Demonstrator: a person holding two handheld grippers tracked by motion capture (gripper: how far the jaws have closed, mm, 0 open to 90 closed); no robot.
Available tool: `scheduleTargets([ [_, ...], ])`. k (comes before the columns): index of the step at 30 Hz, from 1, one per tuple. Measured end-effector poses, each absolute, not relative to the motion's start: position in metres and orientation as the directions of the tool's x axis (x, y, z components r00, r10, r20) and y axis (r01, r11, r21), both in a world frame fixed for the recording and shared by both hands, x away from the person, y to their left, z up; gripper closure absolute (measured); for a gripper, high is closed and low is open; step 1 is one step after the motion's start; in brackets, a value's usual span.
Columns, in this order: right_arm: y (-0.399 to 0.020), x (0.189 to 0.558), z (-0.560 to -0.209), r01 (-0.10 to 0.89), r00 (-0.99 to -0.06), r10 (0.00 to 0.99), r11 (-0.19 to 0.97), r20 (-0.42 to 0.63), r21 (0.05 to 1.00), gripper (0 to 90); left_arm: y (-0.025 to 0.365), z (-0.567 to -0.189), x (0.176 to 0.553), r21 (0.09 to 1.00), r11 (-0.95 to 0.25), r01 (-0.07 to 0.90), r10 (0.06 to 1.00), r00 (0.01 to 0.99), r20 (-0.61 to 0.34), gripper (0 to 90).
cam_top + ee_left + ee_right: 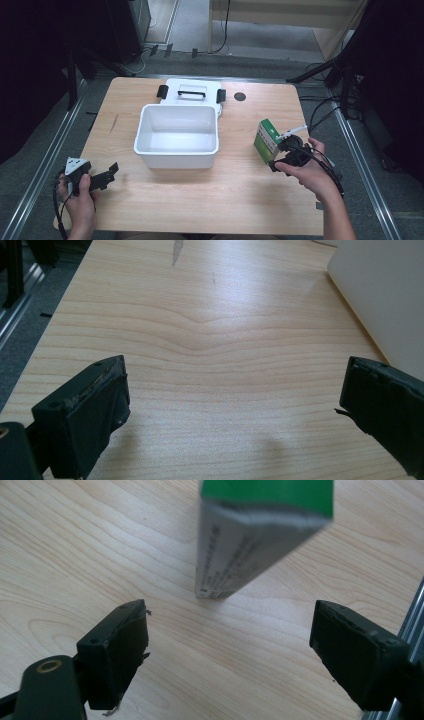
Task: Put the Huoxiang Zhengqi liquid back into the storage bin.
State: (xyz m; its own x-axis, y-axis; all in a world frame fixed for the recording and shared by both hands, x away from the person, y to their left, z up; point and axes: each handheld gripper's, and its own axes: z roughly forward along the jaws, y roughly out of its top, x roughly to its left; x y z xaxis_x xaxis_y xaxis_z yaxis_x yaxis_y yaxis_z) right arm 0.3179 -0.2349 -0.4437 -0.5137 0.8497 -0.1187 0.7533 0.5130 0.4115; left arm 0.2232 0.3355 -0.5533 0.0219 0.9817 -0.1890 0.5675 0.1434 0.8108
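Lining up my right tongs [227, 645] on the upright green-and-white carton [266, 140].
Both tongs gape wide and empty; the left tongs [232, 405] idle over bare wood. The carton stands on the desk [240, 200], right of the open white plastic bin [177, 150]. I judge I must advance and close on its flat cardboard sides.

Table [200, 200]: standing in the middle of the room, the person sitting at its near edge.
Bin [176, 135]: sitting at the table's centre, its lid [192, 92] lying just behind it toward the far edge.
Carton [267, 140]: standing upright right of the bin, well apart from it.
Right gripper [280, 150]: hovering just beside the carton, on its right.
Left gripper [107, 175]: resting at the near left corner, left of and nearer than the bin.
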Motion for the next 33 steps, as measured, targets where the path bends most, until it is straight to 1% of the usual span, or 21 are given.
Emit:
scheduleTargets([
  [10, -0.224, 0.33, -0.431, 0.776, -0.511, 0.849, 0.524, -0.137, 0.352, 15.9, 0.336, -0.553, 0.223, 0.808, 0.151, 0.57, 0.98, 0.02, -0.197, 0.6],
  [18, -0.22, 0.343, -0.418, 0.809, -0.485, 0.864, 0.502, -0.136, 0.307, 15.9, 0.336, -0.553, 0.224, 0.808, 0.151, 0.57, 0.98, 0.021, -0.198, 0.6],
  [20, -0.216, 0.348, -0.414, 0.814, -0.48, 0.864, 0.503, -0.149, 0.292, 17.5, 0.336, -0.553, 0.224, 0.808, 0.152, 0.57, 0.98, 0.021, -0.199, 0.6],
  [25, -0.21, 0.354, -0.41, 0.82, -0.483, 0.864, 0.504, -0.145, 0.272, 18.8, 0.336, -0.553, 0.224, 0.808, 0.151, 0.57, 0.98, 0.021, -0.198, 0.6],
  [28, -0.204, 0.362, -0.411, 0.829, -0.487, 0.863, 0.505, -0.136, 0.241, 20.9, 0.336, -0.554, 0.224, 0.808, 0.152, 0.57, 0.98, 0.021, -0.199, 0.6],
  [33, -0.201, 0.369, -0.407, 0.836, -0.483, 0.865, 0.502, -0.136, 0.224, 23.9, 0.336, -0.554, 0.224, 0.807, 0.152, 0.571, 0.98, 0.021, -0.2, 0.6],
])
